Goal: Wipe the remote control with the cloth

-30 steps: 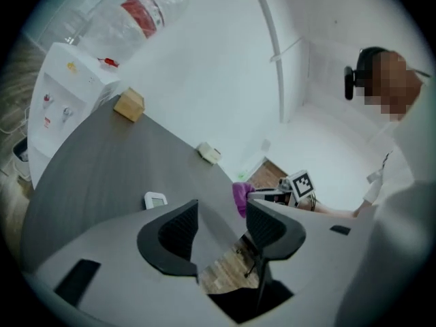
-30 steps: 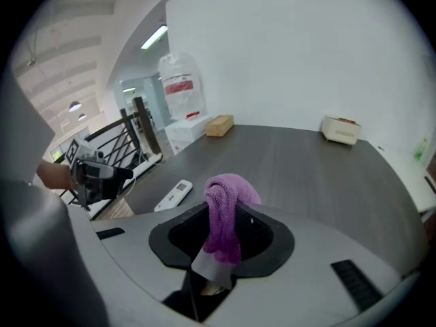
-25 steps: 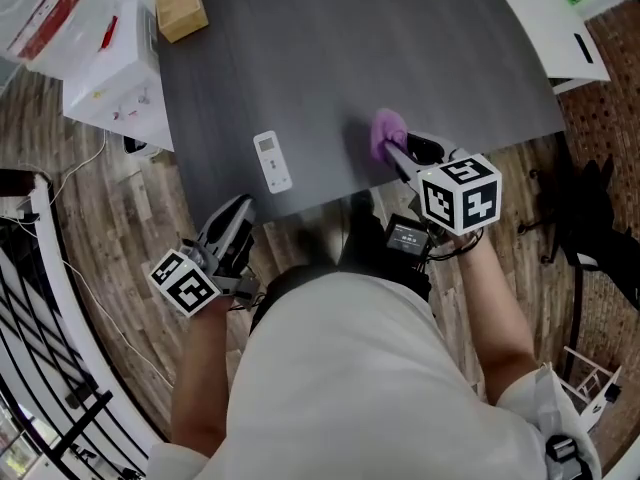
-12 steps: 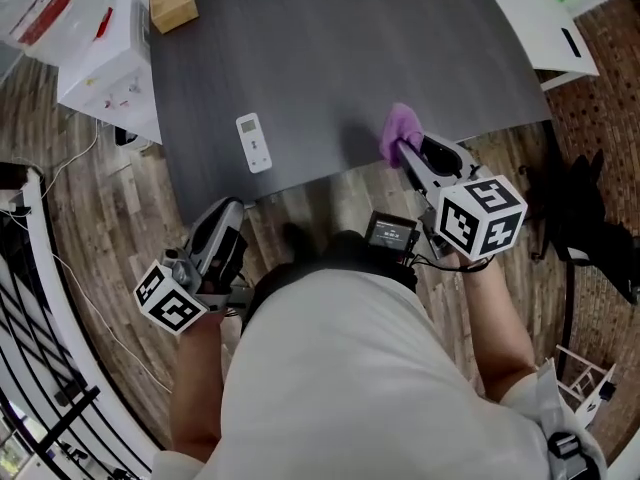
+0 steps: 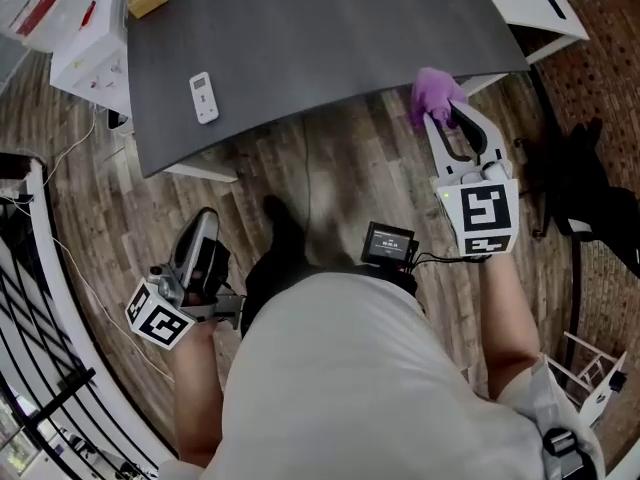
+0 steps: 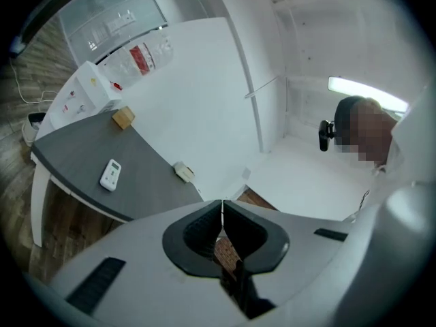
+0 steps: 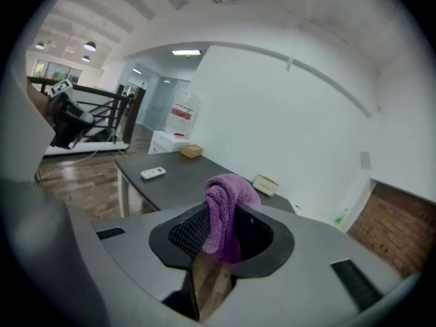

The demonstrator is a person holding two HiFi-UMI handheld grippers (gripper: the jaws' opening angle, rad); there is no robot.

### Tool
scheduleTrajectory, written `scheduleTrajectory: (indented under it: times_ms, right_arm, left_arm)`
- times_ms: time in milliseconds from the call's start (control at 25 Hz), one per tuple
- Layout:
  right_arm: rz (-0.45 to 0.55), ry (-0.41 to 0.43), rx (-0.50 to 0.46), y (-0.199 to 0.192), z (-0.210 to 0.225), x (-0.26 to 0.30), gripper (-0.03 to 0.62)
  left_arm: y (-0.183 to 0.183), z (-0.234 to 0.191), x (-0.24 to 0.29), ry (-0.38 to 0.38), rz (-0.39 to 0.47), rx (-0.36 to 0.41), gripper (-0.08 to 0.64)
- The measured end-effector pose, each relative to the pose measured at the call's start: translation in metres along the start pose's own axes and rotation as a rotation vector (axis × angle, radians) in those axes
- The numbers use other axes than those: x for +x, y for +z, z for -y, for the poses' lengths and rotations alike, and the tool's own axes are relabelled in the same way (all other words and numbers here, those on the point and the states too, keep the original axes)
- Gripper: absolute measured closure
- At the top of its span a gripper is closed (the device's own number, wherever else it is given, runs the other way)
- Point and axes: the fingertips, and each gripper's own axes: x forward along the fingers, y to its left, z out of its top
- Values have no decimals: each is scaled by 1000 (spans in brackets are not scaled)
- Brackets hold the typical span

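Both grippers have drawn back from the surface since a second ago: in the head view they then hung at its near edge, and now they sit over the wood floor, well apart from it. The remote has stayed where it lay, flat on the dark top near the left end and close to the near edge, touched by neither gripper.

The right gripper points toward the surface's right corner. Its jaws are clamped on the purple cloth, which bunches up and out past the tips. In the right gripper view the cloth stands pinched between the two dark pads of that gripper, folded over itself, with the remote far beyond it on the surface, a wooden box behind.

The left gripper is low at the person's left side, over the floor. The left gripper view shows its jaws pressed fully together with nothing between them. Past them the remote lies on the grey top, the wooden box farther along, and a white box stands beside that end.

A small screen hangs at the person's waist.
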Motion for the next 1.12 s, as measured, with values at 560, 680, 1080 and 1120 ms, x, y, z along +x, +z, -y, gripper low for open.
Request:
scheduleTrajectory:
  times_ms: [560,680,1080,1120]
  right_arm:
    - [52,166,605,-43,-8,-157,485]
    - [91,331,850,-8,-75,-170,485]
    - [182,578,981,94,-169,-166,486]
    - [183,565,968,94,-167,-167,486]
  left_arm:
    - [-97,105,-67,16,-38,18,548]
    - [-86,114,-75,-12,-30,15,548]
    - [-48,122,-119,-107,6,7,548]
    - [-49,122,-123,-108,8,6,548]
